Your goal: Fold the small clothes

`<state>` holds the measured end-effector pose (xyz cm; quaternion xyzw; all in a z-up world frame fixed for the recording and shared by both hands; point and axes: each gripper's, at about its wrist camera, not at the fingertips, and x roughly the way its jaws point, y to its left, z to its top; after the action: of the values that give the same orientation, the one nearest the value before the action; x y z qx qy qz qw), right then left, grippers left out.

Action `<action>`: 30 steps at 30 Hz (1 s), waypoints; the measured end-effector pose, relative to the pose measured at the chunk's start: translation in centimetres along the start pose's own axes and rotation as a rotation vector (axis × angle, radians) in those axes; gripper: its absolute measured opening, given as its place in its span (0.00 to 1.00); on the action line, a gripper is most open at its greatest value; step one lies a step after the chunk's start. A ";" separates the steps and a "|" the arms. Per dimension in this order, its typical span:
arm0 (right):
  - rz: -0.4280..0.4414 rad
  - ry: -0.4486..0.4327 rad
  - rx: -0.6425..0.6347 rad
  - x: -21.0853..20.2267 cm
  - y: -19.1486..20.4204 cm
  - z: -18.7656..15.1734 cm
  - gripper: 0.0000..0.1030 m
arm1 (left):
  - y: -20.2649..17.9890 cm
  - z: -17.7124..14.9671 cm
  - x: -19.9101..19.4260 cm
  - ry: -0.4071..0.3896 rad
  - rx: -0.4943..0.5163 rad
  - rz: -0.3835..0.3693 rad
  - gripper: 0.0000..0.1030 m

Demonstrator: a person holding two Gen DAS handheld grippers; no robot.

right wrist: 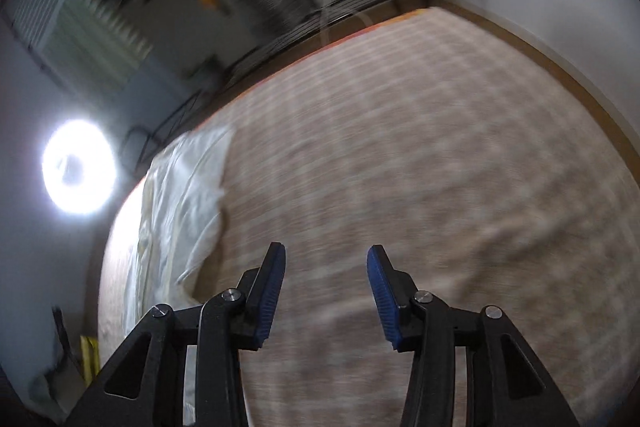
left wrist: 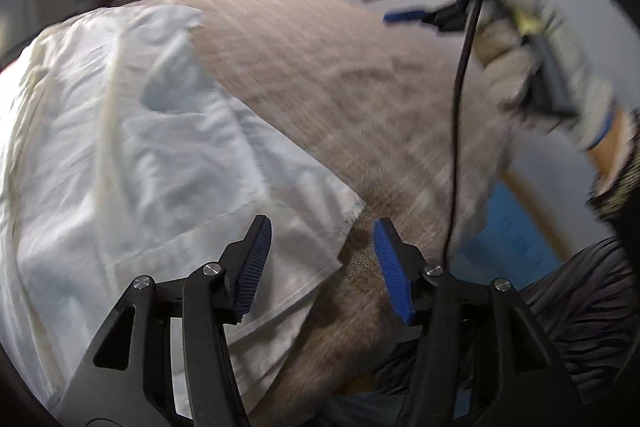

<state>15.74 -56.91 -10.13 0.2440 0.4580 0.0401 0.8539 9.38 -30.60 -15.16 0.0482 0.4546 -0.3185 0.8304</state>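
**Both grippers open above the bed**

Left wrist: left gripper is tilting down, jaws apart and empty, over the white garment's corner. A gloved hand is raising the right gripper.

Right wrist: right gripper is hanging open and empty over the blanket; the garment is lying far left.

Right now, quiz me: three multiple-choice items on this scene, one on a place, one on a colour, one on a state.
1. Where does the white garment lie?
A. on the checked bedcover
B. on the floor
C. on a chair

2. What colour are the left tool's pads?
A. red
B. blue
C. green

3. How is the right tool?
A. shut on the garment
B. open and empty
C. shut on a cable

A: it lies spread on the checked bedcover.
B: ribbed blue pads show.
B: only bedcover shows between its parted fingers.
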 end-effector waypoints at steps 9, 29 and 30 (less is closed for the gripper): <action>0.072 -0.035 0.073 -0.8 -2.0 0.4 0.44 | 0.6 0.9 1.7 -0.015 -0.039 -0.005 0.03; 0.171 0.252 -0.058 13.1 11.7 -4.0 0.48 | 4.7 -0.8 -6.4 -0.195 -0.290 -0.181 0.03; 0.167 0.266 -0.052 13.7 12.1 -4.2 0.47 | 5.0 -1.0 -6.7 -0.200 -0.298 -0.179 0.03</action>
<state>22.15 -40.72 -17.04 0.2516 0.5441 0.1547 0.7853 8.96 -22.98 -11.52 -0.1477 0.4145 -0.3234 0.8377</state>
